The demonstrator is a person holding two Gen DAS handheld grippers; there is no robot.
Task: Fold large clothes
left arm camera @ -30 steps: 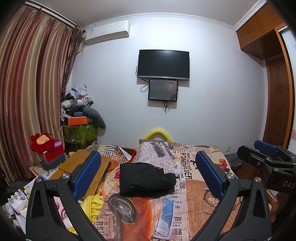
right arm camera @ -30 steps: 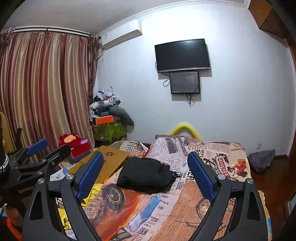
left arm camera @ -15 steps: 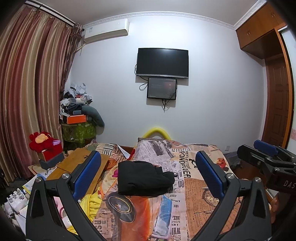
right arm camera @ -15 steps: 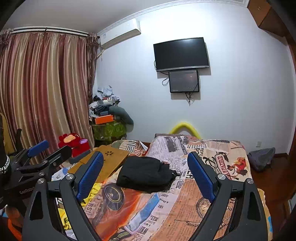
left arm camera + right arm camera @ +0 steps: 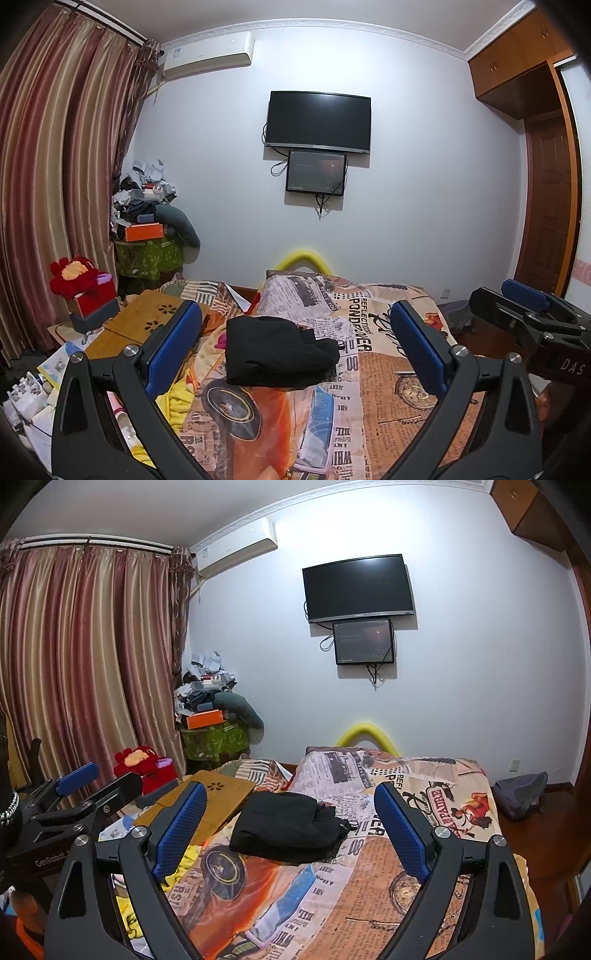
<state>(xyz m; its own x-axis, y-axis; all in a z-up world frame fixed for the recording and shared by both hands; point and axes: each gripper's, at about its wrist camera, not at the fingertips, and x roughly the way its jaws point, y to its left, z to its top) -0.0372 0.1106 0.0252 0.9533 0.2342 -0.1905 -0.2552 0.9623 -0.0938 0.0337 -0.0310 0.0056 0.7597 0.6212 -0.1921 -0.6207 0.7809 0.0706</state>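
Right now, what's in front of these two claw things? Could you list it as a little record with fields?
setting: bedroom, bed with newspaper-print cover
garment: black bundle lying folded on the bed, nothing touching it
left gripper: open, empty, held above the bed
right gripper: open, empty, held above the bed
left of bed: wooden lap desk, red plush toy, yellow cloth
wall: TV with a smaller screen under it, air conditioner
window side: striped curtain
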